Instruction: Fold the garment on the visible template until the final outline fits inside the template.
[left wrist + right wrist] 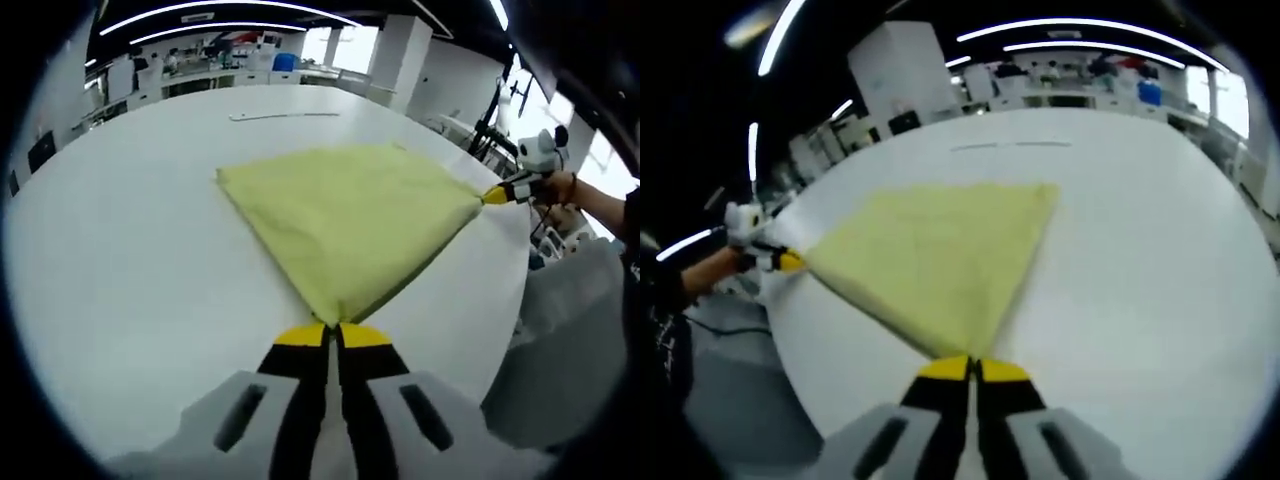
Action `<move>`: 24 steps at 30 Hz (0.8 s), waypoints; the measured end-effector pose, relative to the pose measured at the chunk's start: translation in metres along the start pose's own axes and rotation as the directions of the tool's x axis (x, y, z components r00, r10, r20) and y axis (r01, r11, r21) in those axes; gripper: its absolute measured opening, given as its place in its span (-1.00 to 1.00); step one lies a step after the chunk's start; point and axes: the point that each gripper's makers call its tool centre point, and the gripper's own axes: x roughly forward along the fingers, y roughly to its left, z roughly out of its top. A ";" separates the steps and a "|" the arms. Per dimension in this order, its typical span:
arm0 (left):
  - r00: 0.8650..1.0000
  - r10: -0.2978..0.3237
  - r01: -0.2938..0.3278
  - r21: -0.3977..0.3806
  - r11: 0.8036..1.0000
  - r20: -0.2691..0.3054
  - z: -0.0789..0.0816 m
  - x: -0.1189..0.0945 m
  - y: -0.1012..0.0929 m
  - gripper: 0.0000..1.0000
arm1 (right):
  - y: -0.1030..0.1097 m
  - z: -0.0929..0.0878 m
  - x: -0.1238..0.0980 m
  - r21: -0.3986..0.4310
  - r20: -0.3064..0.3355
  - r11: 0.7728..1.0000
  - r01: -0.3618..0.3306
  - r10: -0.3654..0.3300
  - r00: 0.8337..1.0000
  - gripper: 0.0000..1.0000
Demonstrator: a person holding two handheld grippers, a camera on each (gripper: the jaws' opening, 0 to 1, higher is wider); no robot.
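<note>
A pale yellow garment (345,215) lies spread on the white table (130,250), pulled taut between two corners. My left gripper (333,333) is shut on its near corner in the left gripper view. My right gripper (497,195) shows there at the right, pinching the opposite corner. In the right gripper view the garment (940,255) runs up from my right gripper (972,366), which is shut on its corner, and my left gripper (788,262) holds the far left corner. A thin template line (285,116) is faint on the table beyond the cloth.
The table edge (510,300) curves close on the right, with a person's sleeve and hand (590,195) beyond it. Benches and shelves (240,60) stand far behind the table. A dark floor (730,390) lies below the table's left edge.
</note>
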 end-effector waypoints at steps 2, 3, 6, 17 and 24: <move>1.000 0.018 -0.018 -0.005 1.000 -0.011 -0.004 -0.001 0.003 -1.00 | 0.001 -0.002 0.000 0.003 -0.002 1.000 -0.001 0.001 1.000 -1.00; 0.999 0.029 -0.029 -0.024 0.999 -0.019 -0.006 -0.001 0.003 -1.00 | 0.003 -0.003 0.000 -0.006 -0.006 1.000 -0.001 0.001 1.000 -1.00; 1.000 0.026 -0.026 -0.050 0.998 -0.009 -0.006 -0.001 0.001 -1.00 | 0.003 -0.005 0.002 -0.017 -0.013 1.000 0.012 -0.012 1.000 -1.00; 0.999 0.040 -0.041 -0.045 0.998 -0.035 -0.013 -0.002 0.002 -1.00 | -0.001 -0.007 0.002 0.036 -0.008 0.998 0.047 -0.047 0.999 -0.99; 0.998 0.067 -0.068 -0.071 0.995 -0.008 -0.006 -0.007 0.003 -0.52 | -0.006 -0.001 -0.002 0.065 0.026 0.994 0.084 -0.086 0.996 -0.66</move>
